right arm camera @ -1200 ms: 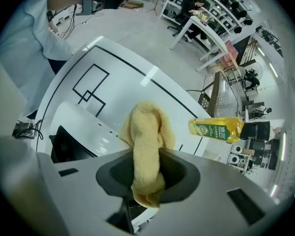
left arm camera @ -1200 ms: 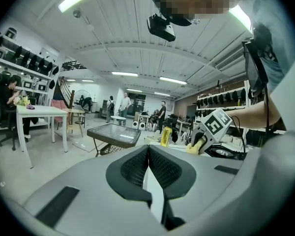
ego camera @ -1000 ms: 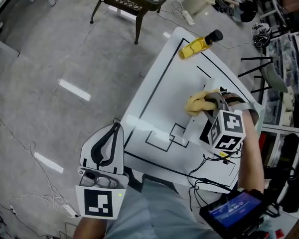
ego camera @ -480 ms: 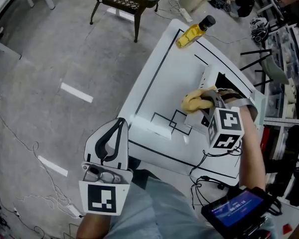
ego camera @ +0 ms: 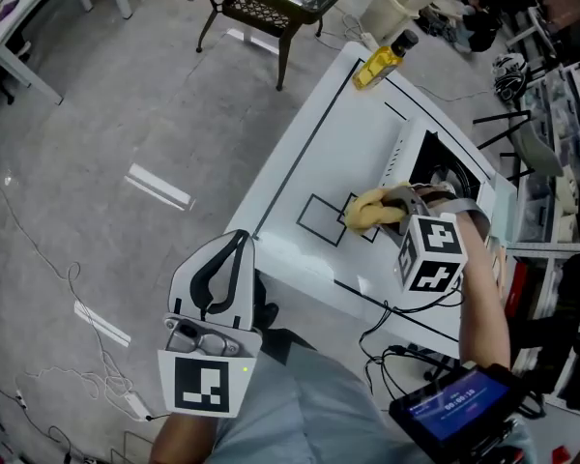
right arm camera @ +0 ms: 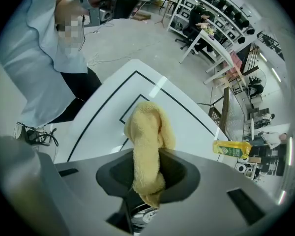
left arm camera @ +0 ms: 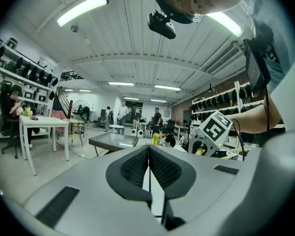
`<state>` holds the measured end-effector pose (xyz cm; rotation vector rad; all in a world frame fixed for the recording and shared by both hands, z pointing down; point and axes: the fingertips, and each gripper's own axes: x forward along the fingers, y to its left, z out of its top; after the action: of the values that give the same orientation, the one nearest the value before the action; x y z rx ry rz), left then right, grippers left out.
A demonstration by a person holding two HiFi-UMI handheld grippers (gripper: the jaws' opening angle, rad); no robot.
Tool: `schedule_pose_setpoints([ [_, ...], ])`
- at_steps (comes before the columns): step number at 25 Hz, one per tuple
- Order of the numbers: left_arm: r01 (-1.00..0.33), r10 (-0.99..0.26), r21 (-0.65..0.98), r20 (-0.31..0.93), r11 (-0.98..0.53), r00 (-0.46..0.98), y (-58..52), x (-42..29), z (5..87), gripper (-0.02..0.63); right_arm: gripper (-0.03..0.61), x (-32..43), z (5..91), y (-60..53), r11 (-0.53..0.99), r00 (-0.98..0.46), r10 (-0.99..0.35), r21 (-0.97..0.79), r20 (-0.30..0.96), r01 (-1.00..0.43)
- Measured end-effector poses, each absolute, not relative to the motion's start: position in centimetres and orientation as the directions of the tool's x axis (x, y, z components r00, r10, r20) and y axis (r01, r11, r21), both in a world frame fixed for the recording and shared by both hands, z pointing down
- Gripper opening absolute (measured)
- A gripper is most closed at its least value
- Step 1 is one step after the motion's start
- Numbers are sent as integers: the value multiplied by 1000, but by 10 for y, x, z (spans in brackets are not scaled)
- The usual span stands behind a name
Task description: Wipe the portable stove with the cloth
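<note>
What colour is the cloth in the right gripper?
Pale yellow cloth; right gripper view shows it best.

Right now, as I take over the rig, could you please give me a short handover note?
Left hand-held gripper: shut, empty, held off the white table's left side.
Right hand-held gripper: shut on the yellow cloth, at the near-left edge of the portable stove.
Done: cloth is in the grip.
Left: wipe the stove top. How much is already wiped cannot be told.
</note>
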<state>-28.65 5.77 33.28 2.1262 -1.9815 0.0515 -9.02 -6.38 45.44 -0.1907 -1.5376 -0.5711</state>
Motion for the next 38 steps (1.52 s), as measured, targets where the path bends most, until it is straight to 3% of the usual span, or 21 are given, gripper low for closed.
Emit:
schedule_pose_setpoints([
  [8,-992,-989,105,128,-65,79,115,-256,277,18,123,-72,412,24,903,-210,-151,221,966,368],
  [13,-988,-987,35,40,-151,153,131,-217,218,18,123,-60,349,73,950,-456,-135,245,880,191],
  [18,-971,-971,-23,-43,-236,237,146,-171,167,18,124,-38,267,112,950,-709,-264,302,654,-74],
  [22,-947,-939,-56,-123,-318,322,139,-134,127,18,124,-15,193,113,872,-820,-471,311,327,-377],
  [25,-934,-918,-115,-178,-340,356,132,-109,110,18,124,12,160,121,791,-789,-607,176,101,-586],
  [28,-916,-890,-145,-219,-375,399,126,-82,103,18,124,44,153,127,675,-681,-732,106,-26,-730],
  [38,-849,-843,-125,-115,-513,526,113,-19,145,18,124,105,196,131,468,-468,-883,14,-21,-884],
])
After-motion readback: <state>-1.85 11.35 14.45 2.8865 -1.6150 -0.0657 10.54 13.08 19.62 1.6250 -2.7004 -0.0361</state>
